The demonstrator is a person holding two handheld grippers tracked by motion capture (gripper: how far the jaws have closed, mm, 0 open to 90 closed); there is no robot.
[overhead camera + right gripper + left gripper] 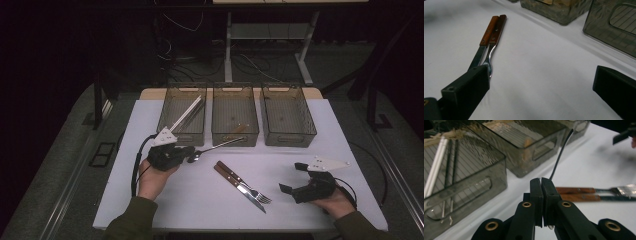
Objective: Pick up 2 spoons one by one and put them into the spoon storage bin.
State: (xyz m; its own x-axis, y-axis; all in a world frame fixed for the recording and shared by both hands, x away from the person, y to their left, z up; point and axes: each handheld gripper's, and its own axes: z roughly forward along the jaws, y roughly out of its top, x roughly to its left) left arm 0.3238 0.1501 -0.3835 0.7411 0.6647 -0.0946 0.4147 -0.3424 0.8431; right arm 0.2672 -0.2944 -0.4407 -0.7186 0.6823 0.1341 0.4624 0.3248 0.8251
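Since the left gripper (541, 180) pinches the slim dark metal spoon (215, 147) by its bowl end alone, the long handle may swing or slip free.

Jaws together on the bowl; the thin, glossy, slightly curved handle juts out toward the smoky clear plastic middle bin (235, 115), tip just above its near rim, likely to snag there if carried low. The right gripper (296, 178), jaws wide apart and holding nothing, rests near the wooden-handled knife (239, 183) and wooden-handled fork (245, 182) lying side by side. Farther off, the left bin (184, 111) holds white chopsticks (186, 114).
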